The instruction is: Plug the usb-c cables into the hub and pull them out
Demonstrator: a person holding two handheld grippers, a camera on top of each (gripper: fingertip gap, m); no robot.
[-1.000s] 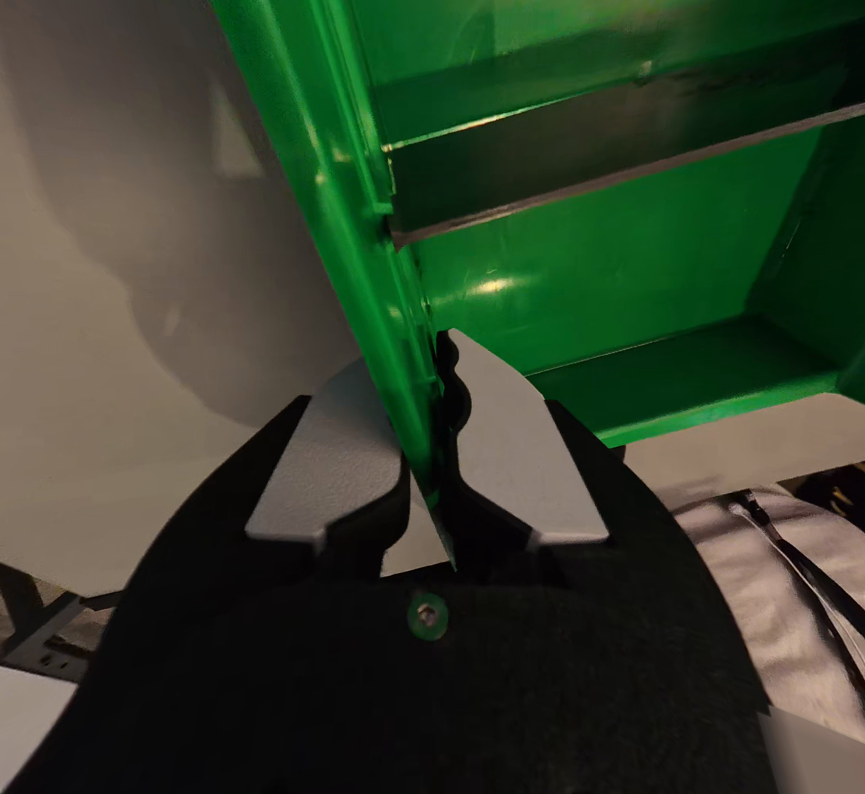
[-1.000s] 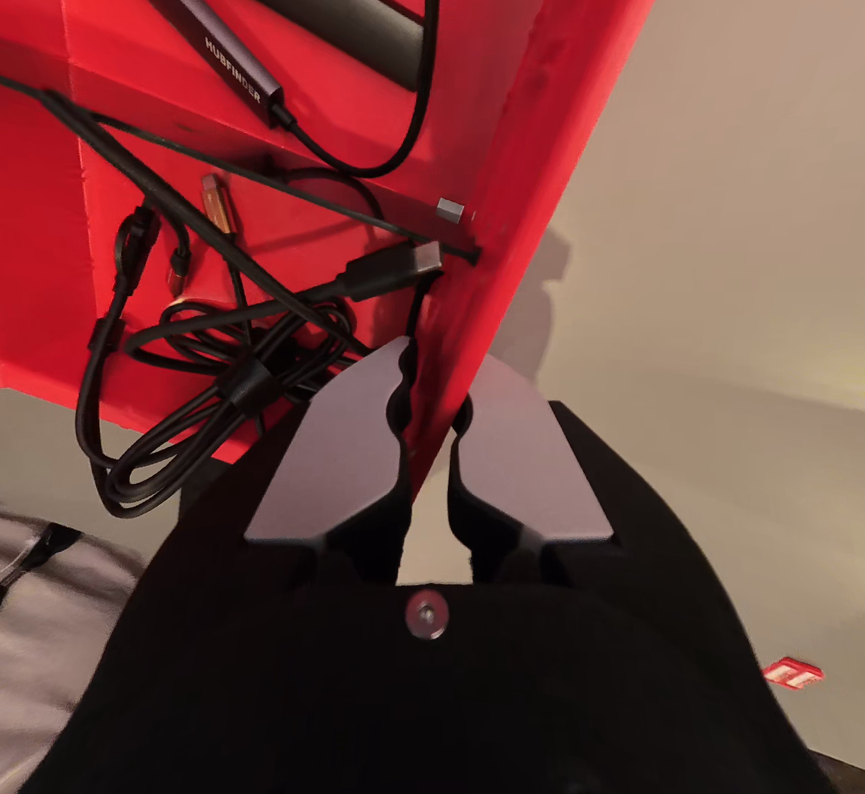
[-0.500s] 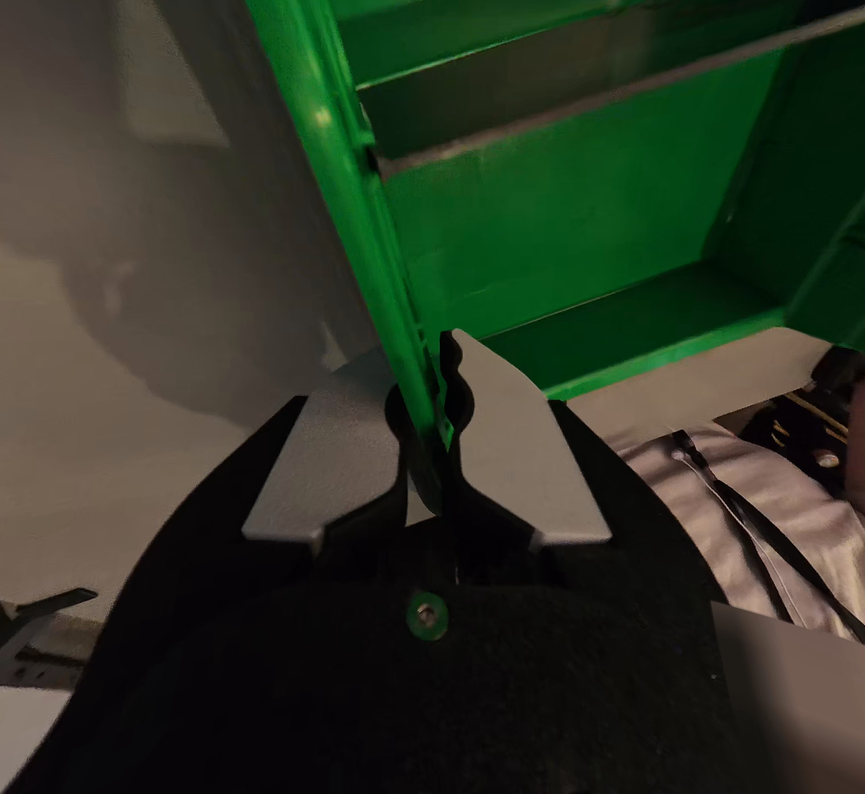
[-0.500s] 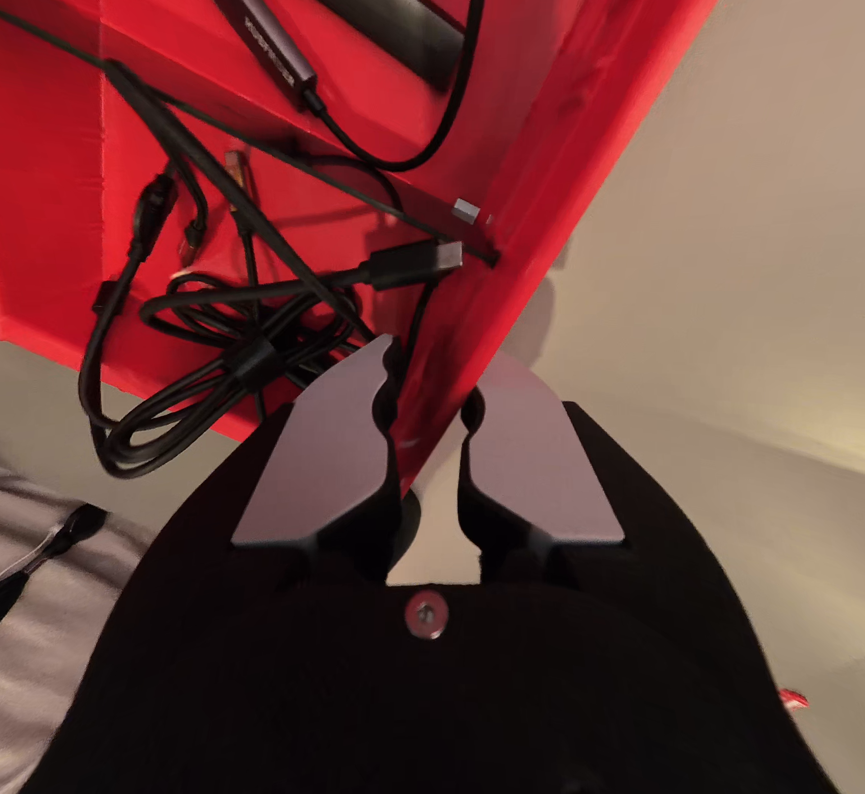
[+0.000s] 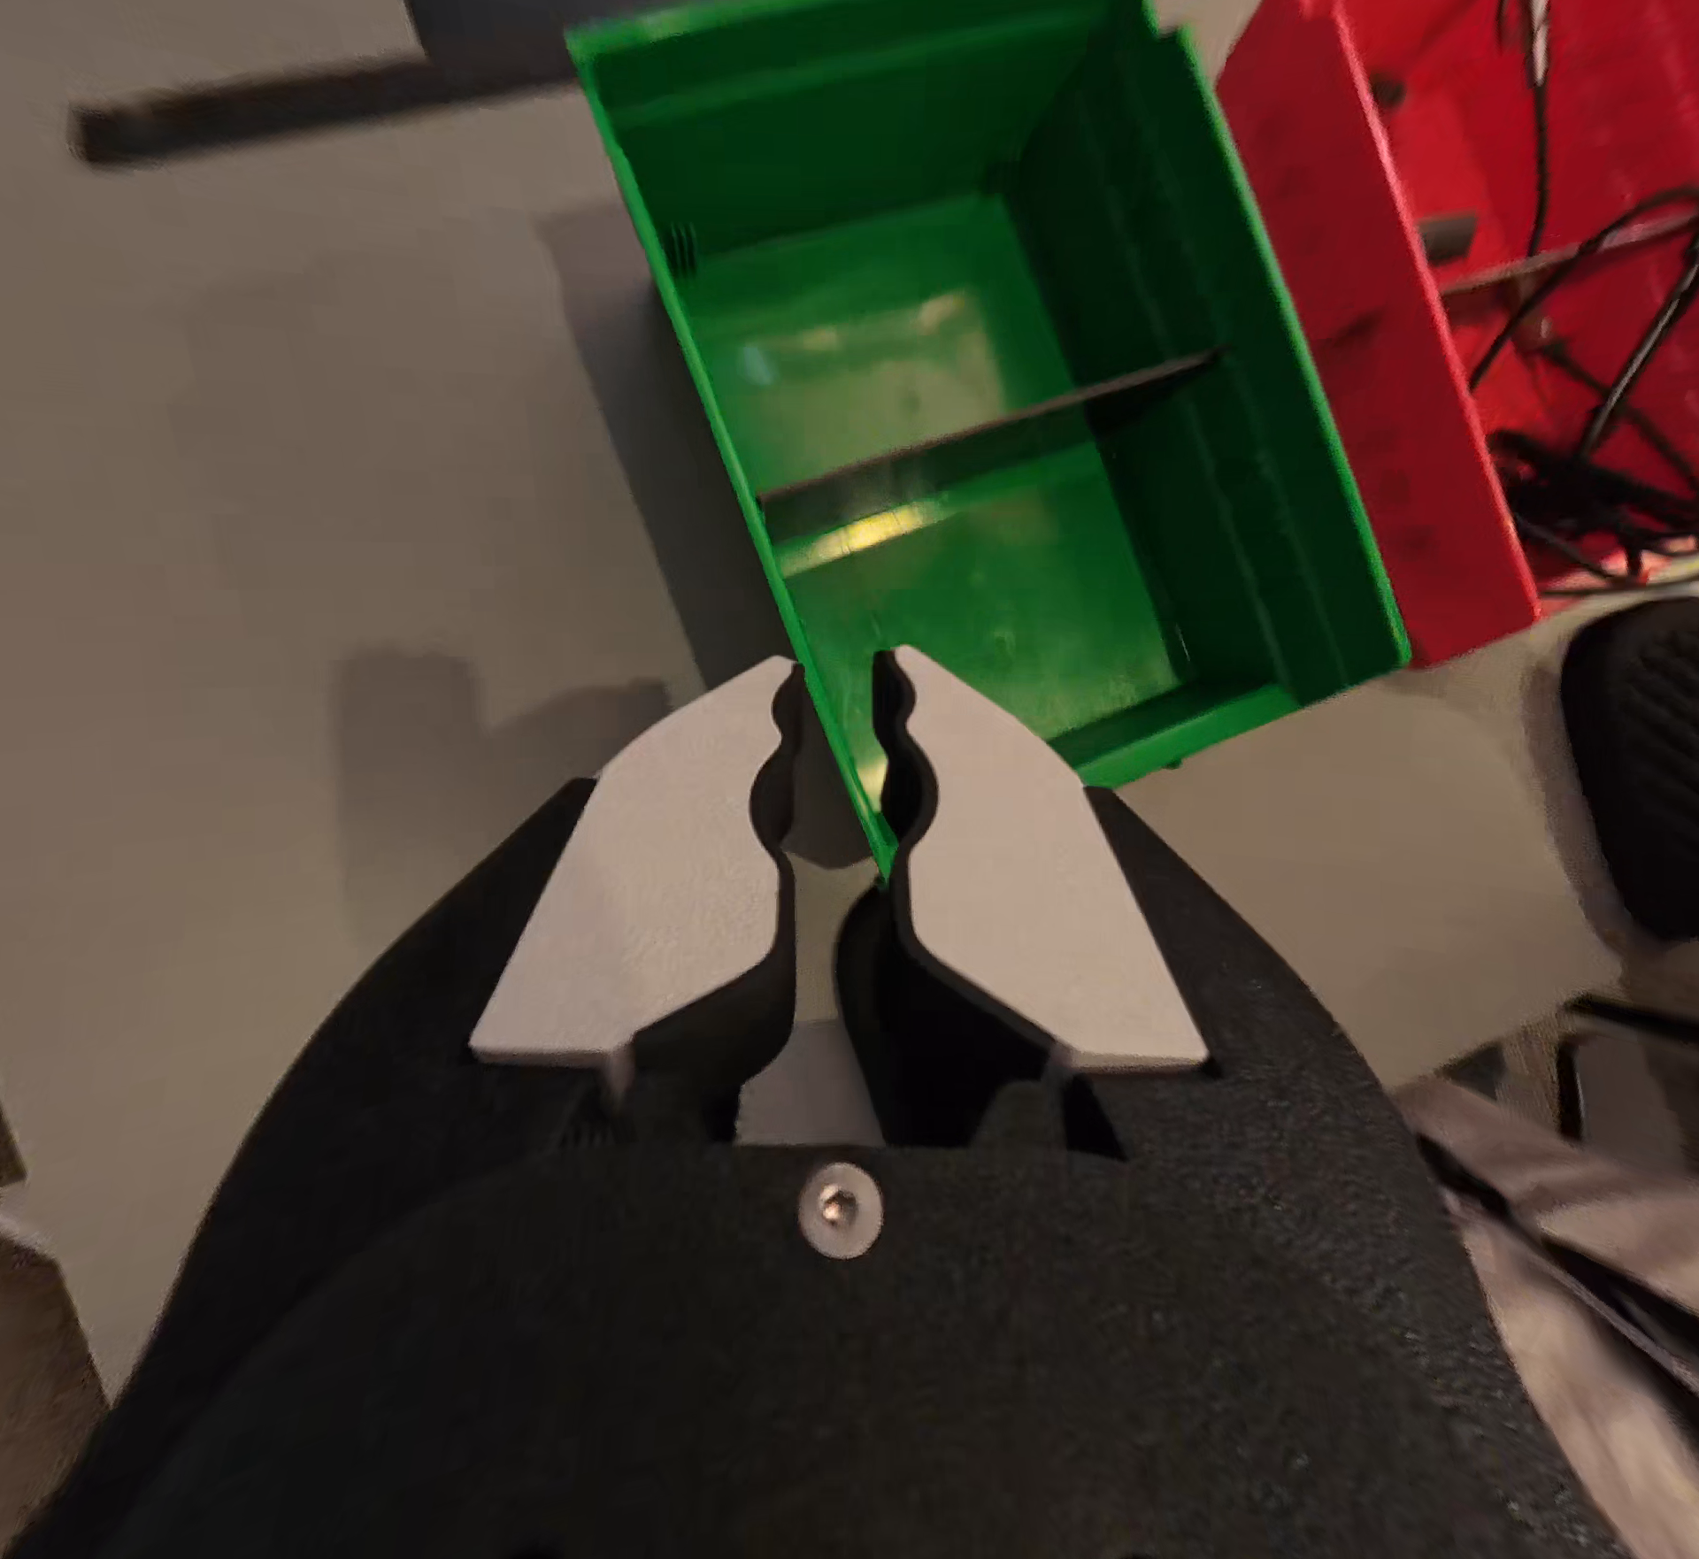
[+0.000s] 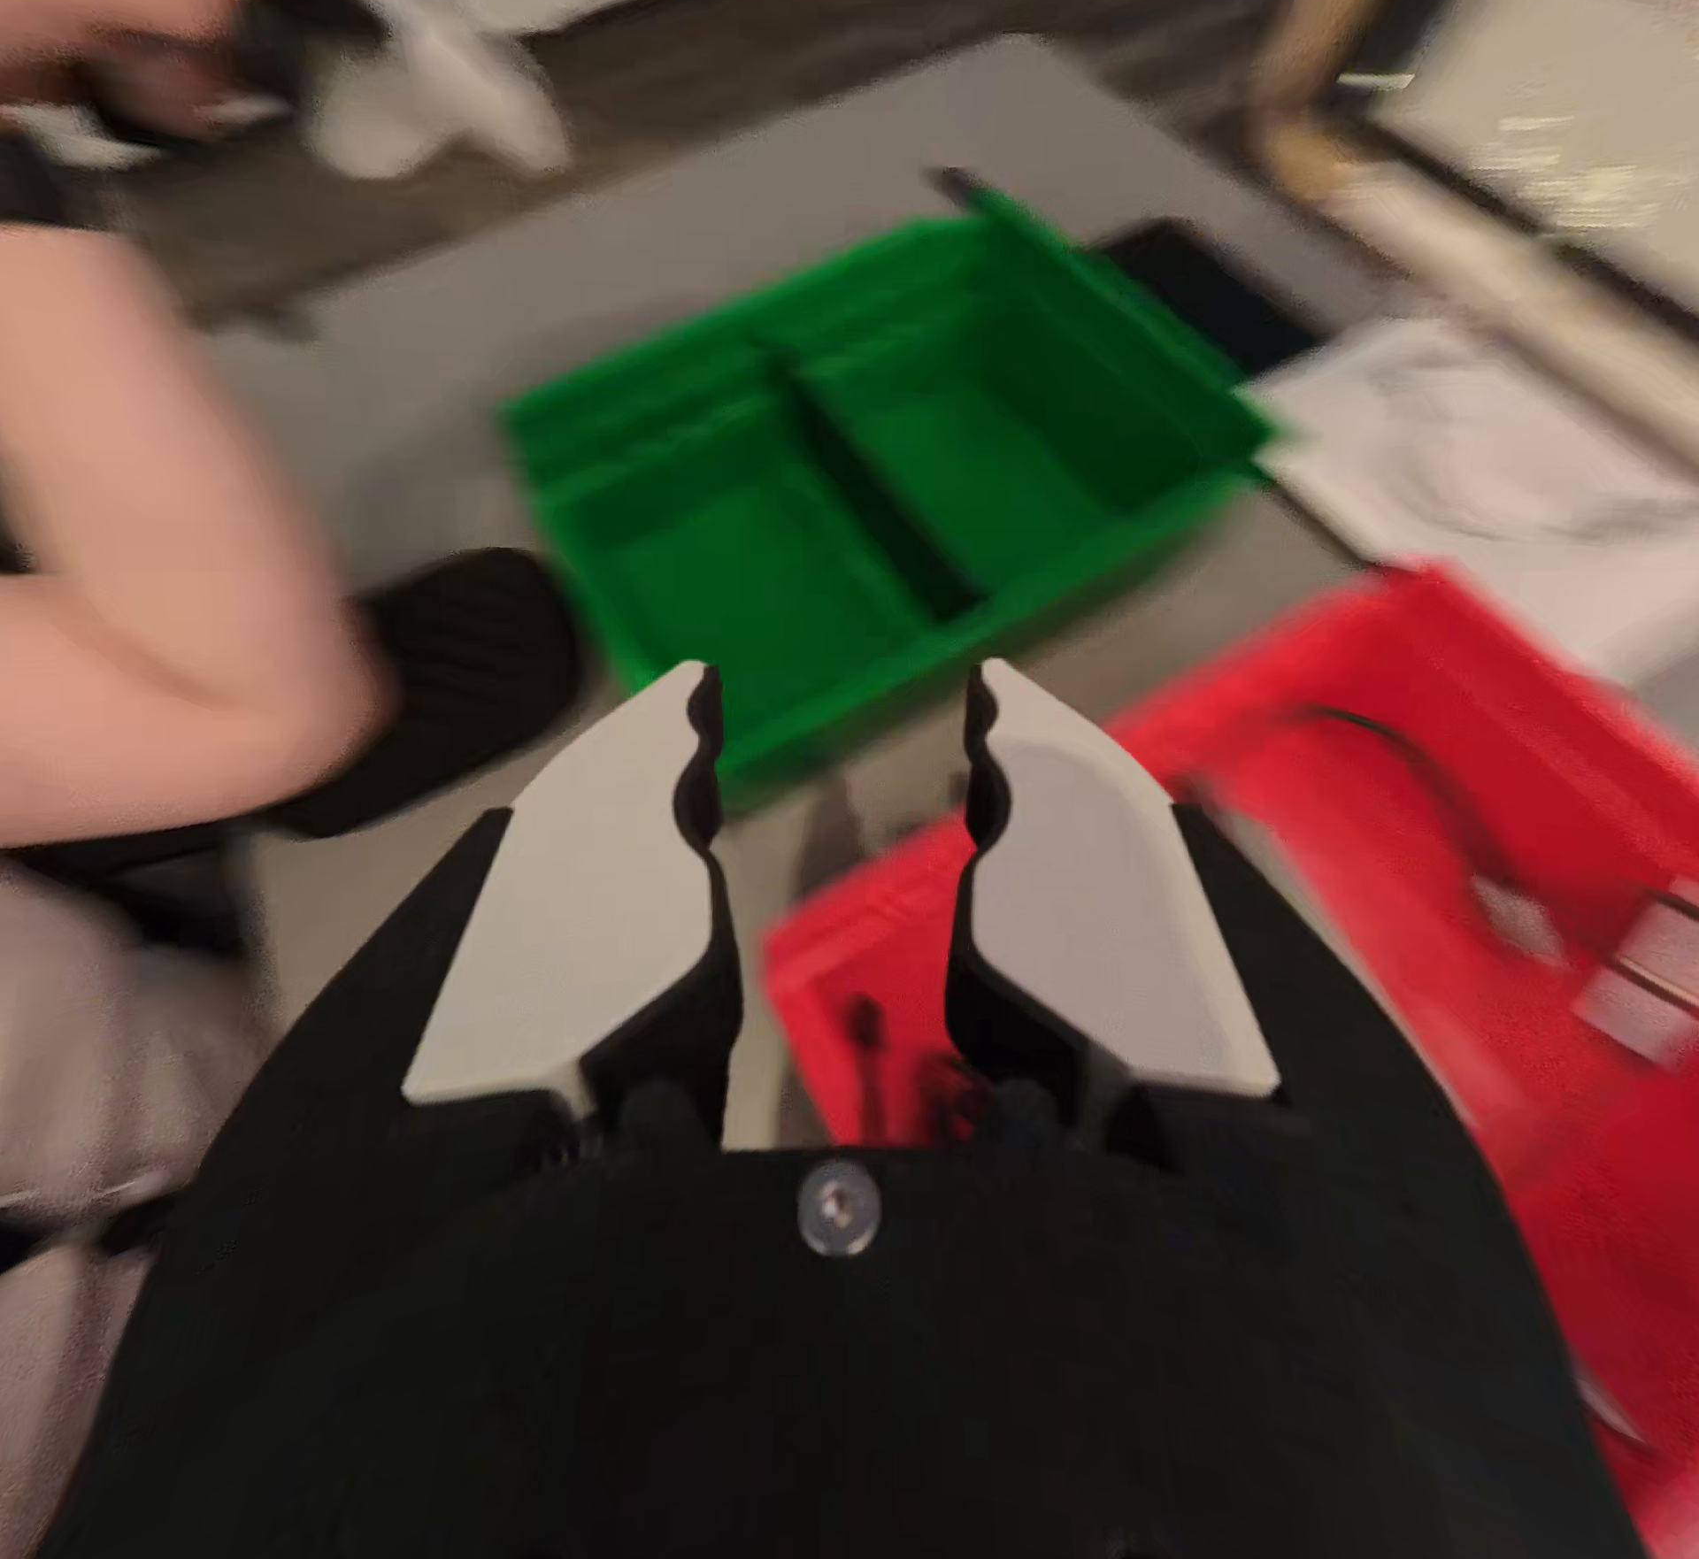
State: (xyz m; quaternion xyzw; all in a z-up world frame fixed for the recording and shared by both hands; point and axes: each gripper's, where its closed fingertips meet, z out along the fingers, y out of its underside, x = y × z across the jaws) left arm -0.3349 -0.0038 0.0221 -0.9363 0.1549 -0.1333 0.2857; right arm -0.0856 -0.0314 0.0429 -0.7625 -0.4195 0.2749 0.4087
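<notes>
In the left wrist view my left gripper [image 5: 838, 669] is shut on the near left wall of an empty green bin [image 5: 929, 375] with a dark divider; the bin rests on the grey table. Beside it on the right stands a red bin [image 5: 1361, 338] holding tangled black USB-C cables [image 5: 1563, 430]. In the blurred right wrist view my right gripper [image 6: 843, 674] is open and empty, held above the table between the green bin [image 6: 883, 467] and the red bin [image 6: 1379, 835]. A grey piece [image 6: 1646, 963] lies in the red bin, too blurred to tell whether it is the hub.
A person's bare arm [image 6: 156, 504] is at the left, with a black ribbed object [image 6: 469, 660] under it. A metal tube frame [image 6: 1361, 209] and white sheets [image 6: 1471, 448] are at the back right. Grey fabric [image 5: 1563, 1239] hangs off the table's near edge.
The green bin has come down onto the table, still in my left gripper. My right gripper has let go of the red bin's wall, opened wide and pulled back and up.
</notes>
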